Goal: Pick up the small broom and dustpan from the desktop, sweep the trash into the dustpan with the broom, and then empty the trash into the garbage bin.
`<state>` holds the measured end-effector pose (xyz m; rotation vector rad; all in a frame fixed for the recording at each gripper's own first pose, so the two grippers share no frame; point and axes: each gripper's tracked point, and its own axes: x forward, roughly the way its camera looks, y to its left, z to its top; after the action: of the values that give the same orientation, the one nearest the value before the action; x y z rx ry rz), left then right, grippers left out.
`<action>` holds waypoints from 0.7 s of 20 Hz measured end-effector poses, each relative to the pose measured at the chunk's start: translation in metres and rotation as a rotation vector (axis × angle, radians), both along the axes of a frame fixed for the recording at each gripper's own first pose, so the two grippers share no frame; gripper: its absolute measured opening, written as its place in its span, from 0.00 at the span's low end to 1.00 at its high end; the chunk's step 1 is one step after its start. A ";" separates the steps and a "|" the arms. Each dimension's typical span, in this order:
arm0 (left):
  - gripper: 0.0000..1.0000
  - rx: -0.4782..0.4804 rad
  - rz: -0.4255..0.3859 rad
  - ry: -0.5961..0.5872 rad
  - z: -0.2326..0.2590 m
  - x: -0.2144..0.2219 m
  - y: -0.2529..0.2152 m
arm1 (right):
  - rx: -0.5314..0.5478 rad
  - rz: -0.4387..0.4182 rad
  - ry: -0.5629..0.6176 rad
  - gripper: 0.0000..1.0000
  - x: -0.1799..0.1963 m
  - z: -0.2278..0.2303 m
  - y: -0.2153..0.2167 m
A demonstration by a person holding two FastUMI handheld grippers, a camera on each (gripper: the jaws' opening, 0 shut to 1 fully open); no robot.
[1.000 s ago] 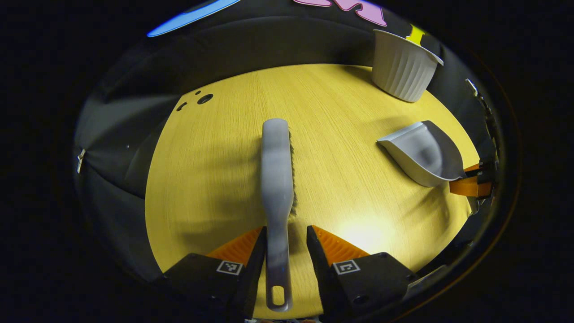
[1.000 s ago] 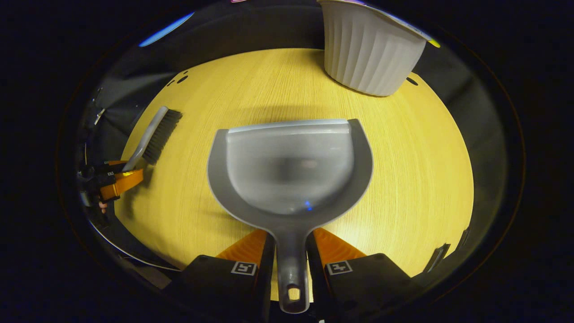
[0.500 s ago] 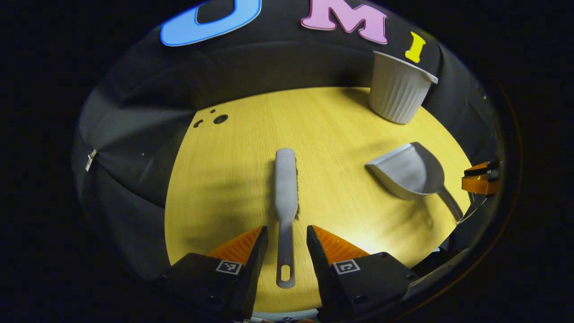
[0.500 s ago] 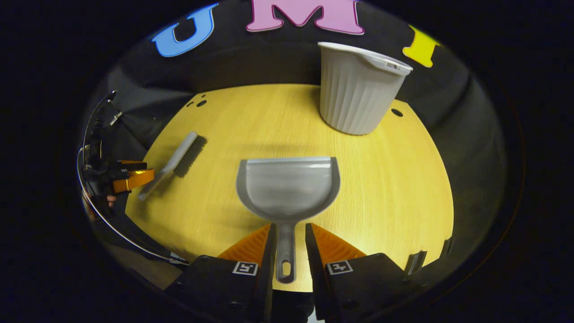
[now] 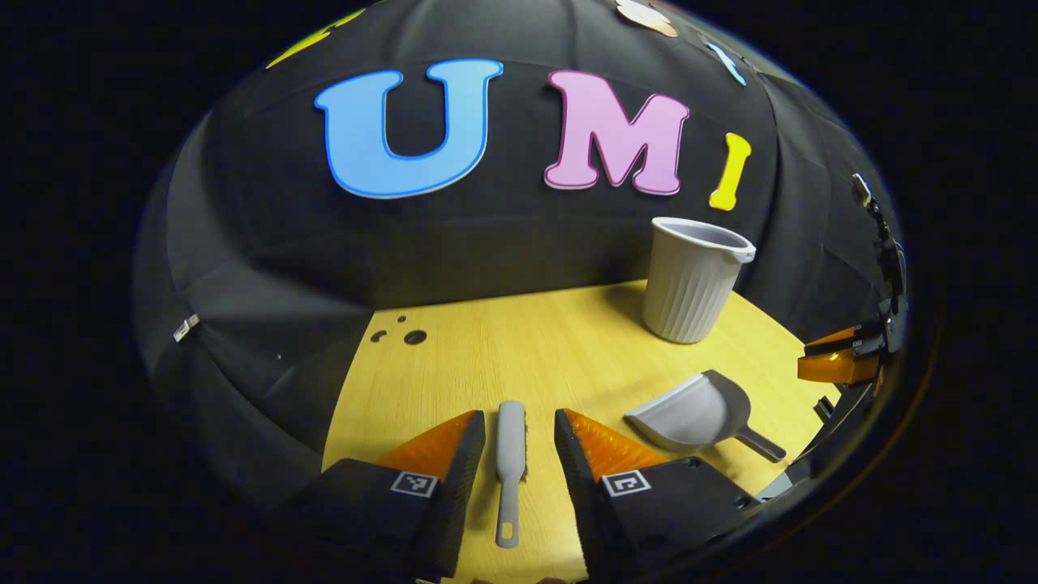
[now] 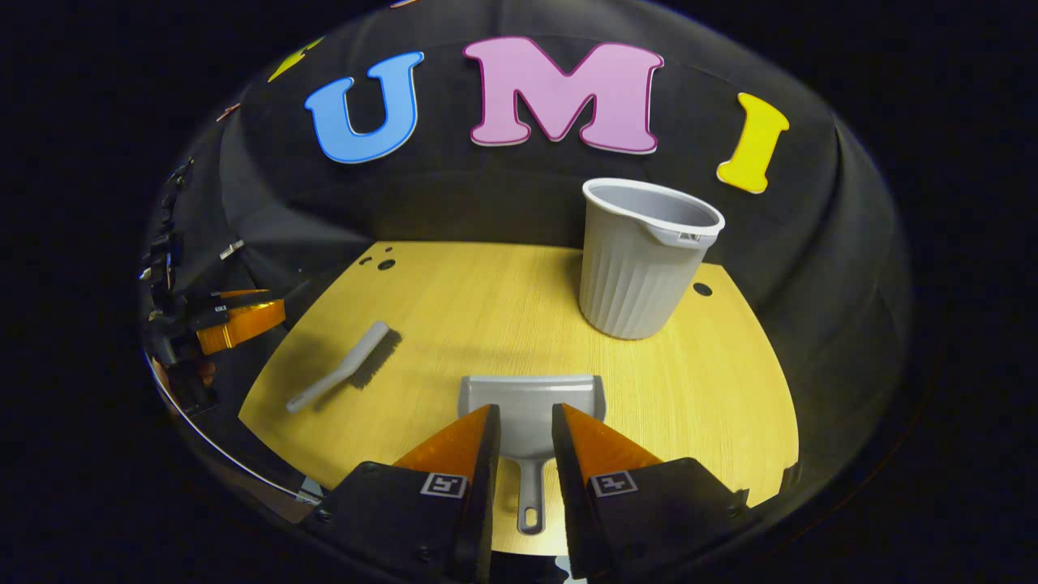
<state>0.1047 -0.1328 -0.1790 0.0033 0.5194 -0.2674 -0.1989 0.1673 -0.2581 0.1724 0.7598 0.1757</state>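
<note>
The small grey broom lies flat on the yellow desktop, its handle toward me. My left gripper hangs open above and behind it, touching nothing. The grey dustpan rests on the desktop with its handle toward me, and my right gripper is open, raised over it. The dustpan lies right of the broom in the left gripper view. In the right gripper view the broom lies at the left. A ribbed grey garbage bin stands upright at the back right.
The bin stands beyond the dustpan near the desktop's far edge. The other gripper shows at the side of each view: right gripper, left gripper. Small round holes mark the desktop's back left corner.
Both grippers have drawn back and up from the desktop. The broom and dustpan, close between the fingers before, now lie small and free on the desktop.
</note>
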 end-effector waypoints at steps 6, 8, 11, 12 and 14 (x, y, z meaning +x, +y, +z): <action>0.59 -0.066 -0.030 -0.132 0.044 0.002 -0.010 | -0.004 -0.049 -0.217 0.40 0.019 0.055 -0.011; 0.59 -0.072 -0.020 -0.157 0.048 0.005 -0.007 | -0.030 -0.044 -0.257 0.41 0.023 0.065 -0.016; 0.59 -0.094 -0.023 -0.198 0.063 0.009 -0.013 | -0.060 -0.043 -0.297 0.41 0.029 0.079 -0.021; 0.59 -0.096 -0.019 -0.207 0.066 0.008 -0.011 | -0.063 -0.045 -0.307 0.41 0.032 0.082 -0.022; 0.59 -0.100 -0.006 -0.215 0.072 0.005 -0.007 | -0.068 -0.048 -0.326 0.41 0.033 0.088 -0.023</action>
<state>0.1102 -0.1395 -0.1070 -0.0627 0.2919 -0.2944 -0.1661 0.1442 -0.1696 0.0937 0.4365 0.1283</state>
